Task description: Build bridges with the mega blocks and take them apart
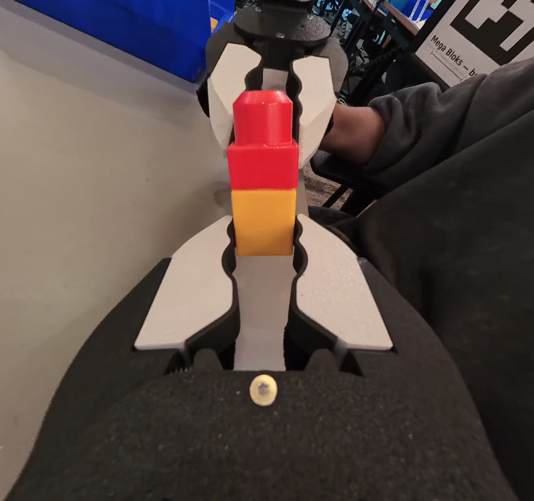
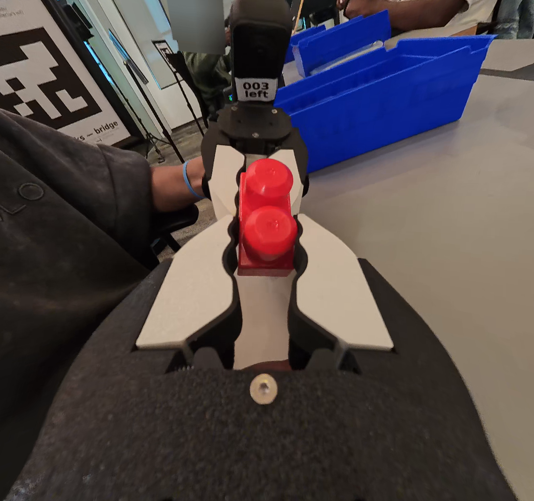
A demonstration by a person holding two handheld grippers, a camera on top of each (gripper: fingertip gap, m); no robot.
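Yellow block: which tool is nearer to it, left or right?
Left. The left tool is clamped on the yellow block; the right tool grips the red block joined to it.

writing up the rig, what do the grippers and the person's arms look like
Both the left gripper and right gripper have pale grey fingers with wavy black pads on black bodies, each carrying a white label. The person wears dark grey sleeves and a blue wristband.

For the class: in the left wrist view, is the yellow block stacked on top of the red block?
No: the red block sits on top of the yellow block, studs up.
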